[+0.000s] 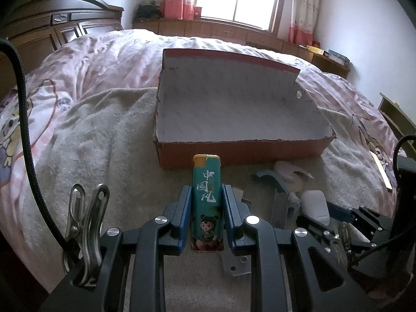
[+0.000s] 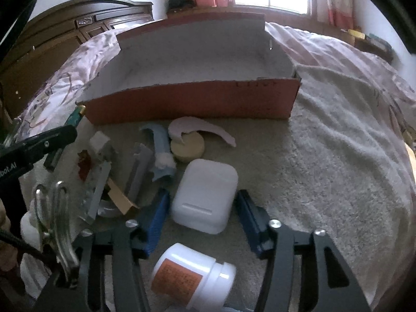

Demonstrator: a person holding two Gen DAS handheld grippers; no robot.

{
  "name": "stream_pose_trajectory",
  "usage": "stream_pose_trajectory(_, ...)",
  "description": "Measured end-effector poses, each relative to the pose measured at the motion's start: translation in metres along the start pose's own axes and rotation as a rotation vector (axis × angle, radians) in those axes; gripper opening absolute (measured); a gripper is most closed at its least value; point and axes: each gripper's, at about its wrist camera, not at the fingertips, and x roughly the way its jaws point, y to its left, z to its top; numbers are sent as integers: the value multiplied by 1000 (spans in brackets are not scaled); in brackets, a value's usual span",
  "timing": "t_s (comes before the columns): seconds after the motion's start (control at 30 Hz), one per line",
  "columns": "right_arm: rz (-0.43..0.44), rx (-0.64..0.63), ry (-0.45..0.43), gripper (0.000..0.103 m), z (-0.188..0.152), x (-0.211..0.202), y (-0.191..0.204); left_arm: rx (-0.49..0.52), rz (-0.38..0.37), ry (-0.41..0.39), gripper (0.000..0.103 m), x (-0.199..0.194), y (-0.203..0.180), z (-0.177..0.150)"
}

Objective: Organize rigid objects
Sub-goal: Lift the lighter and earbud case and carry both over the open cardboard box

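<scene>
Clamping a green lighter (image 1: 206, 202) between its blue pads, the left gripper (image 1: 206, 200) holds it upright, yellow cap on top, just short of the near wall of the cardboard box (image 1: 241, 153). That box sits open on a cream towel (image 1: 109, 140) spread over the bed's pink quilt (image 1: 104, 54); its outside is orange-red, its inside pale, and its far flap stands up. In the left wrist view nothing shows inside it. To the right, the right gripper (image 2: 202, 205) is spread wide, its blue pads on either side of a white rounded case (image 2: 205, 195) that lies on the towel; the left pad looks close to the case, but whether either pad touches it I cannot tell. Closer to the camera, between the gripper's dark arms, a white pill bottle (image 2: 192, 275) with an orange label lies on its side. Beyond the case, near the box's front wall, a small heap of things is scattered: a round yellowish disc (image 2: 187, 147) with a curved pinkish piece (image 2: 200, 128) resting over it, a pale blue piece (image 2: 160, 143) just beside them, a grey bar (image 2: 137, 171) further left, and a tan cardboard scrap (image 2: 121, 199) at the bar's near end. A steel clip (image 1: 85, 223) hangs on the left side of the left gripper's frame.
</scene>
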Motion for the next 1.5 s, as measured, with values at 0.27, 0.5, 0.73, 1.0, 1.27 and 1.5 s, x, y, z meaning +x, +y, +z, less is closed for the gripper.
stream_pose_trajectory(0.27,6,18,-14,49,-2,-3,-3,9,-2,2,24,1,-3,-1)
stream_pose_trajectory(0.5,45,72,-30,49,0,-8,-11,10,0,6,24,1,-5,-2)
stream_pose_trajectory(0.73,56,93,-71,47,3,-19,-17,20,-3,7,24,2,-7,-2)
stream_pose_trajectory(1.0,59,118,-85,45,3,-23,-23,25,-11,12,24,3,-9,-1)
stream_pose_trajectory(1.27,83,136,-116,25,5,-31,-28,35,-12,9,24,2,-11,0)
stream_pose_trajectory(1.5,78,133,-126,24,7,-34,-29,34,-16,2,24,1,-11,2)
